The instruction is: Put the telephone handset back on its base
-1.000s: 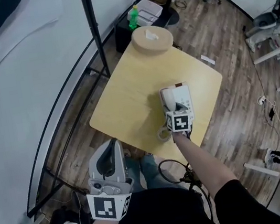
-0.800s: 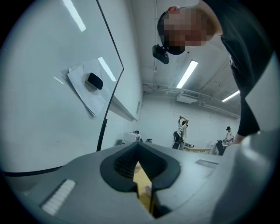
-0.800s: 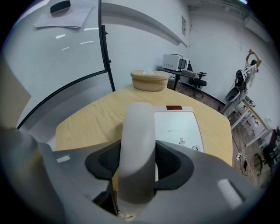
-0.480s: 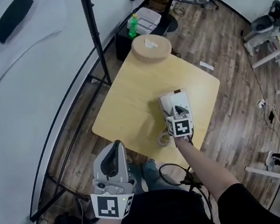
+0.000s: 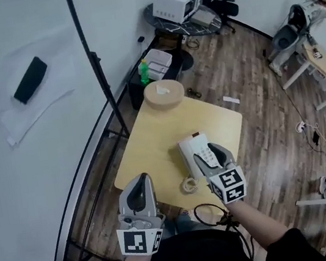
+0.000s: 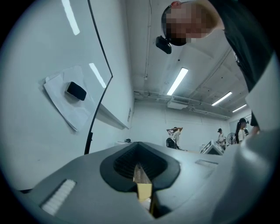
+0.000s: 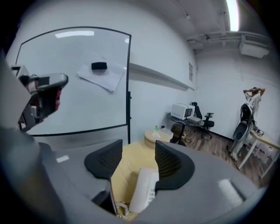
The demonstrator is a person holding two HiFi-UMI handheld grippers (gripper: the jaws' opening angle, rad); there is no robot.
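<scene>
The white telephone (image 5: 196, 153) sits on the light wooden table (image 5: 152, 141) near its front edge. Its handset (image 5: 187, 155) lies along the left side of the base, and the coiled cord (image 5: 189, 184) hangs off the front. My right gripper (image 5: 210, 155) is open just in front of and above the phone, nothing between its pads. In the right gripper view the phone (image 7: 142, 191) and the cord (image 7: 120, 207) show below that gripper (image 7: 139, 159). My left gripper (image 5: 139, 186) is shut, off the table's front left corner; in its own view its tips (image 6: 142, 175) point up at the room.
A round wooden stool top (image 5: 163, 94) touches the table's far corner, with a green bottle (image 5: 144, 71) behind it. A whiteboard stand's black pole (image 5: 103, 87) rises at the left. A black cable loop (image 5: 211, 215) lies by the person's feet. People stand far off (image 6: 175, 133).
My right gripper has drawn back from over the phone toward the person, leaving the handset on the base. The head view has tilted up and shows more of the room.
</scene>
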